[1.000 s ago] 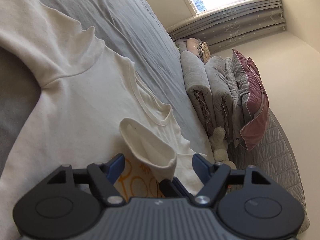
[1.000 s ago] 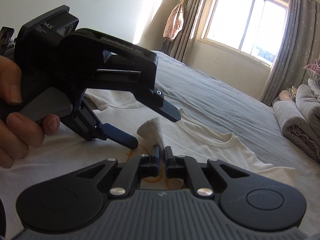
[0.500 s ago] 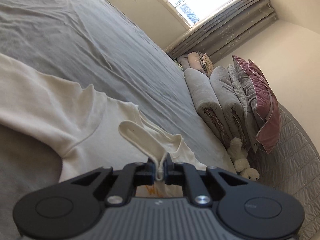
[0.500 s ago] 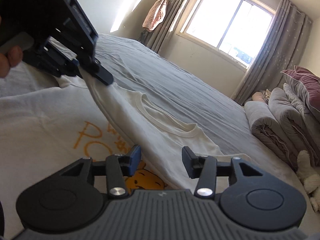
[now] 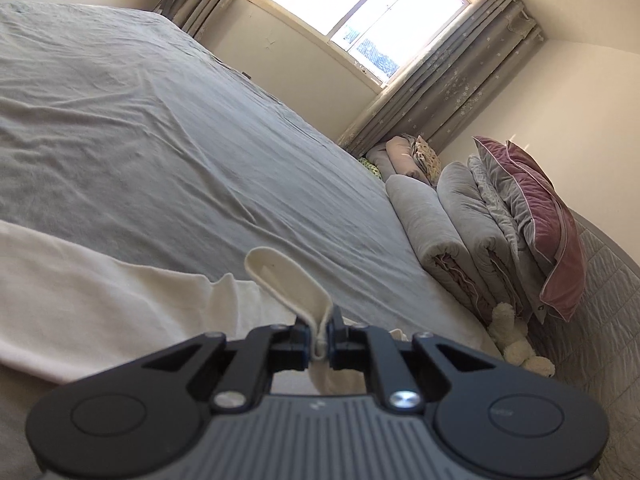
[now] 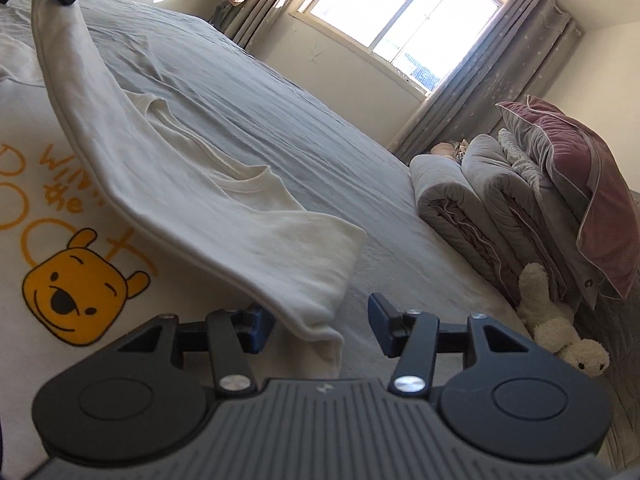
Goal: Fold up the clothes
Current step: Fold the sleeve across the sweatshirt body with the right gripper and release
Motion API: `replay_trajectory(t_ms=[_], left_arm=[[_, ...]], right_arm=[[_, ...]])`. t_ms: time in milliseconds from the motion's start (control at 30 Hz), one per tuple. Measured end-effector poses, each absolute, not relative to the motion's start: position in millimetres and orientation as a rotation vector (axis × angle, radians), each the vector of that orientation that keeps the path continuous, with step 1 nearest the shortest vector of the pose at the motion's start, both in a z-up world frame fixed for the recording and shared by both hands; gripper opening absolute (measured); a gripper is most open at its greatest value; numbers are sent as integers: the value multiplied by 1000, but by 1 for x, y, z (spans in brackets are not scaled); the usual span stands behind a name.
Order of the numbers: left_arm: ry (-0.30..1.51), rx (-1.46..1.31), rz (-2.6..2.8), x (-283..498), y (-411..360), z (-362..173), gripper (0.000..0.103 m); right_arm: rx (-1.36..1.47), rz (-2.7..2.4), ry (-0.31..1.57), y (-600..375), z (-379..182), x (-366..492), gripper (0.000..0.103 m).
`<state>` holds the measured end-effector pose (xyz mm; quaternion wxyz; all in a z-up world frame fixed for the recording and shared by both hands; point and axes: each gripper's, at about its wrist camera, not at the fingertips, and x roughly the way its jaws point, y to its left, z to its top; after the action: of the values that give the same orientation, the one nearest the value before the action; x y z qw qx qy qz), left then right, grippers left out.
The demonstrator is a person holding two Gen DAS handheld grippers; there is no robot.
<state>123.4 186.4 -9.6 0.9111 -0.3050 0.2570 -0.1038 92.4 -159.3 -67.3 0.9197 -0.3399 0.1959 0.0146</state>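
Lettering "WIN", "the" marks T-shirt (image 6: 192,184); left jaws clamp it, right jaws opening.

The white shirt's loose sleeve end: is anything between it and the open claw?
Nothing visible. The sleeve end hangs right at the right gripper, whose jaws are opening. The left gripper pinches the shirt elsewhere.

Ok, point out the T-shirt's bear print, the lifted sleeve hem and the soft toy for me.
bear print (image 6: 80,285), right wrist view, on the orange face.
sleeve hem (image 6: 320,280), right wrist view, on the hanging cuff edge.
soft toy (image 6: 560,320), right wrist view, on its white body.
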Motion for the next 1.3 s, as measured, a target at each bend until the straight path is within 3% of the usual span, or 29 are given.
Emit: replay_trajectory(t_ms=[267,433,467,567,633,933,1000,1033,1067,1100,1300], left_arm=[[579,-560,-176,126,186,-28,8],[641,-546,-171,123,184,-43,8],[647,-557,-167,123,186,-44,9],[662,-597,-155,122,191,-48,12],[661,-623,-154,120,194,-49,13],[711,-518,-156,119,182,-51,14],[700,-549,-162,119,187,-49,20],[694,-567,-165,120,190,-48,30],[687,-585,-169,120,193,-47,39],[681,-603,-172,121,196,-47,41],[670,-685,-168,130,208,-54,39]], right_arm=[[-734,-17,395,-168,-70,92,53],[-894,25,298,-159,-78,75,51],[-932,39,281,-156,-81,72,48],[-987,108,288,-154,-83,65,12],[-975,110,304,-157,-82,67,4],[-900,71,401,-168,-84,78,3],[-891,77,412,-168,-84,78,3],[-879,84,420,-169,-82,78,4],[-853,101,441,-171,-78,77,8],[-825,119,463,-174,-74,76,12],[-422,264,614,-222,-28,79,23]])
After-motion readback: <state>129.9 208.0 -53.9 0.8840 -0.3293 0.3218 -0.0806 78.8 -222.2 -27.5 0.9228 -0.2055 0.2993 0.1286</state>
